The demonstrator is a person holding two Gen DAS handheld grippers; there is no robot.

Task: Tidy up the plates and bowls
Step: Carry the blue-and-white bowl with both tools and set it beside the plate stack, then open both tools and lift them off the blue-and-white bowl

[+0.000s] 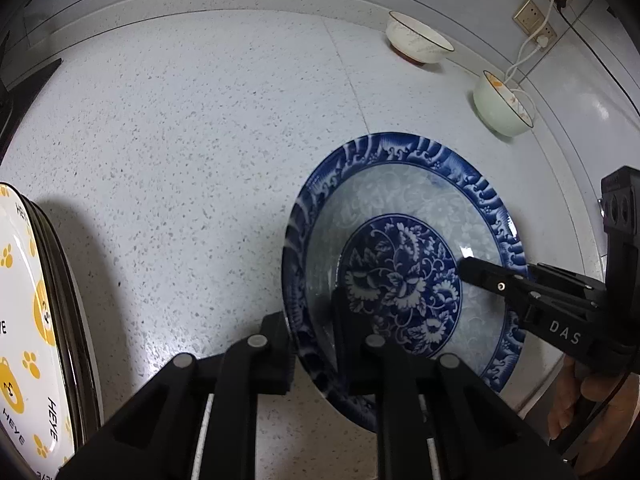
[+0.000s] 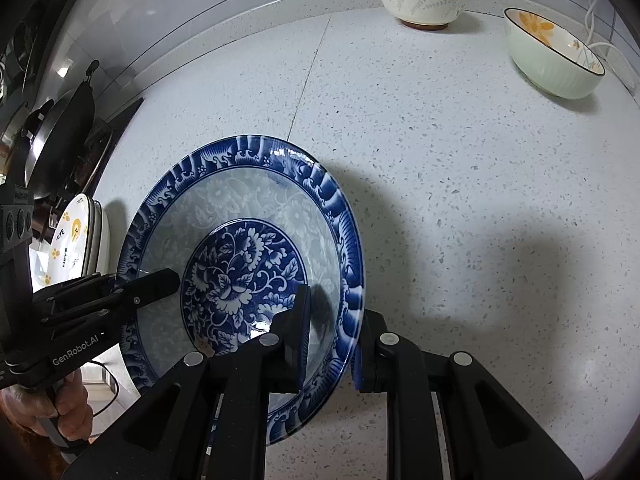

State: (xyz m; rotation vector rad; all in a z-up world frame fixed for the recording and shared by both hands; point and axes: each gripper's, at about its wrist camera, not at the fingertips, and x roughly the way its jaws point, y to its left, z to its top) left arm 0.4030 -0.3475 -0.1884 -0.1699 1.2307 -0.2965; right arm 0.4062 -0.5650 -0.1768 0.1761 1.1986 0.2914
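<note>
We grip blue plate [image 1: 400, 248] rim in both claws | left claw [image 1: 312, 344] clamps its left edge | right claw [image 2: 332, 344] clamps its right edge | plate tilts over surface [image 2: 460, 200]

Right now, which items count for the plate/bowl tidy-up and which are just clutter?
Job:
blue plate, gripped by left gripper and right gripper
bear plates
leaf bowl
green bowl

Clutter:
pans
wall sockets
white cable

Two bowls [image 2: 420, 0] [image 2: 554, 54]; one blue plate [image 2: 240, 208]; bear plates [image 1: 24, 320] stacked.
</note>
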